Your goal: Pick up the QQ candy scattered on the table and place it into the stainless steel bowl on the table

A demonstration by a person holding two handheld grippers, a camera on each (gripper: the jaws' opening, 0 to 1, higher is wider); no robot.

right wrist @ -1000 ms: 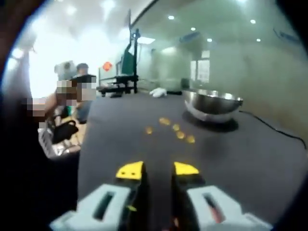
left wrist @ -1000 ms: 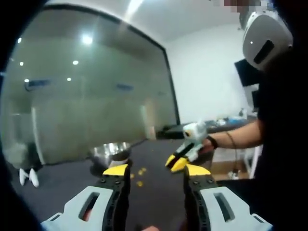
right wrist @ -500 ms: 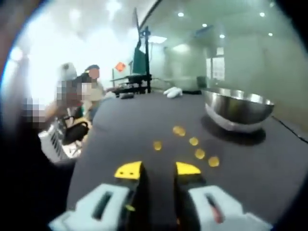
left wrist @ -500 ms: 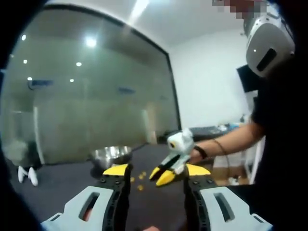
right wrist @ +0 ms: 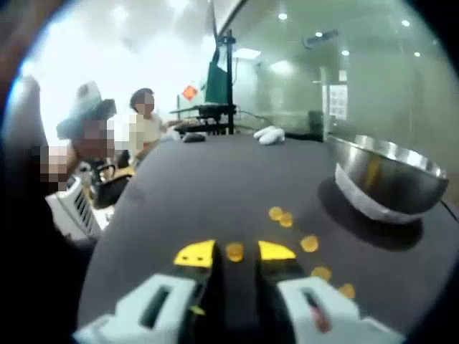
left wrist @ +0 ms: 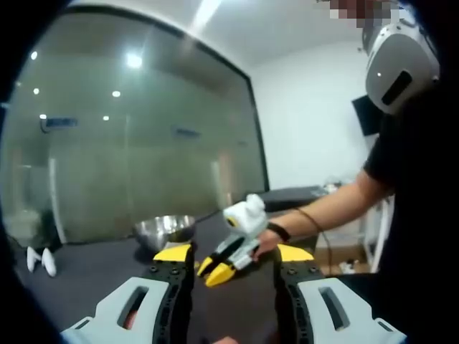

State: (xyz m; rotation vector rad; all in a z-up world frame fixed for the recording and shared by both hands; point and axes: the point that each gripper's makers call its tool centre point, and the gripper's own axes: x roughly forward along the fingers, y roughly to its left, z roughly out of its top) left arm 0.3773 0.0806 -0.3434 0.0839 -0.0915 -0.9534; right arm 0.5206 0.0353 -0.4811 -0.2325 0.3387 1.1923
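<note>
Dark grey tabletop (right wrist: 215,179) w/ a glass wall behind is carrying the stainless steel bowl (right wrist: 391,179) at right in the right gripper view, w/ yellow QQ candy (right wrist: 309,244) lying scattered near it. Right gripper (right wrist: 235,252) is hovering low, jaws narrowly apart, framing one QQ candy piece (right wrist: 234,251) btwn the yellow tips, not gripping it. Left gripper (left wrist: 233,253) is hanging w/ jaws wide, nothing in them, while the right gripper is reaching in ahead of it, bowl sitting beyond at left.

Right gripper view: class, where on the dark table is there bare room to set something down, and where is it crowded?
Bare: the wide table stretch between the candies and the far edge, and the left side. Crowded: the right, where the stainless steel bowl sits with candies scattered beside it, one between the right hand-held gripper jaws.
</note>
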